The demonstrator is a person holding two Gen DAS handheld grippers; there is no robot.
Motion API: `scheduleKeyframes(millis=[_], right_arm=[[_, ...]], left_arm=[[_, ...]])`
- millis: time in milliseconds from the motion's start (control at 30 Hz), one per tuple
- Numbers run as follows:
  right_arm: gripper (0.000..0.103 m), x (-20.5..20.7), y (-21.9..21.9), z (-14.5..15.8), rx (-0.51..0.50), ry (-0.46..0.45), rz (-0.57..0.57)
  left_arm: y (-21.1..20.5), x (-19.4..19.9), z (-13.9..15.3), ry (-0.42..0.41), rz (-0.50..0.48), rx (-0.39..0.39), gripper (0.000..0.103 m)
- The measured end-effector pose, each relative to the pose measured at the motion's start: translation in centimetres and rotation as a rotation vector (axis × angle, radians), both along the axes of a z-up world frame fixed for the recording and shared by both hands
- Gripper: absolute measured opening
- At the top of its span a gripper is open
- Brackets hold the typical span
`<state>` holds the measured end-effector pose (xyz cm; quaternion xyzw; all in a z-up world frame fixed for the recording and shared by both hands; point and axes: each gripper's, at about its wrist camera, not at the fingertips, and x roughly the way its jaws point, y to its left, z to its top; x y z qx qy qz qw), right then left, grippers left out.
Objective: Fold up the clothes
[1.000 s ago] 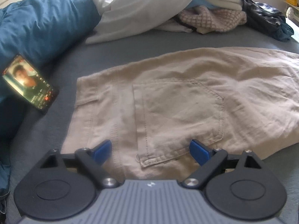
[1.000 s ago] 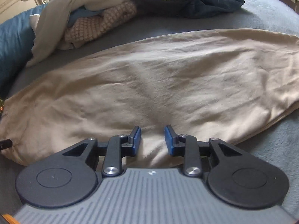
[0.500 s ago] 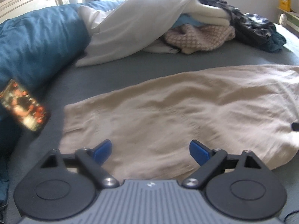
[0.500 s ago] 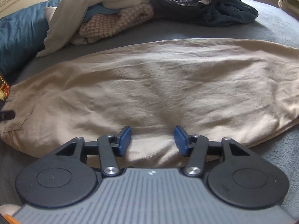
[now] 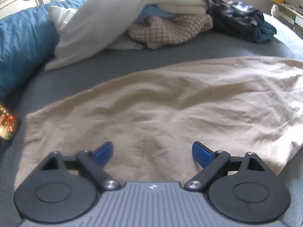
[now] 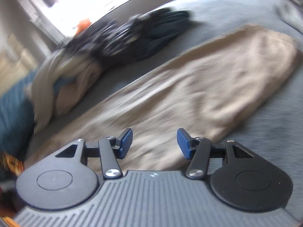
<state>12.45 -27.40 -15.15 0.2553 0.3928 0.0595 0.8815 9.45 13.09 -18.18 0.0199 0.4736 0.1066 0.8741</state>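
A pair of beige trousers (image 5: 170,109) lies flat across the grey bed, folded lengthwise, its waist end toward the left. My left gripper (image 5: 152,151) hovers above the near part of the waist end with its blue pads wide apart and nothing between them. In the blurred, tilted right wrist view the same beige trousers (image 6: 189,90) stretch away to the upper right. My right gripper (image 6: 155,143) stands open over their near edge, holding nothing.
A heap of unfolded clothes (image 5: 170,26) sits at the back: white, checked pink and dark plaid pieces. A blue duvet (image 5: 22,47) fills the left side. A phone with a lit screen (image 5: 7,126) lies at the left edge. Grey bedsheet (image 6: 274,124) surrounds the trousers.
The left gripper has drawn back from the trousers' pocket area, showing more of the bed. The right gripper's jaws have widened, and it has rolled and swung right toward the leg end.
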Motion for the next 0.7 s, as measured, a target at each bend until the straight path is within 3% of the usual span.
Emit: scheduleKeyframes(millis=[133,367,500,700], right_arm=[[0.051,-1.6,-6.2,-1.7,0.121,0.057,-0.209],[0.051,-4.2,-15.3,-4.8,0.37,0.026,-0.529],[0.052,-2.8,-18.4,-6.5,0.49,0.008,-0.581],[0.051,1.4,-19.7,-8.6,0.544,0.042,-0.565]], left_arm=[[-0.4,0.0,-0.7,0.023,0.014,-0.004,0.091],[-0.4,-0.3,-1.0,0.05,0.016,0.013,0.091],[-0.4,-0.1,-1.0,0.061,0.017,0.022,0.091],[-0.6,0.0,-1.3,0.069,0.016,0.036,0.092]])
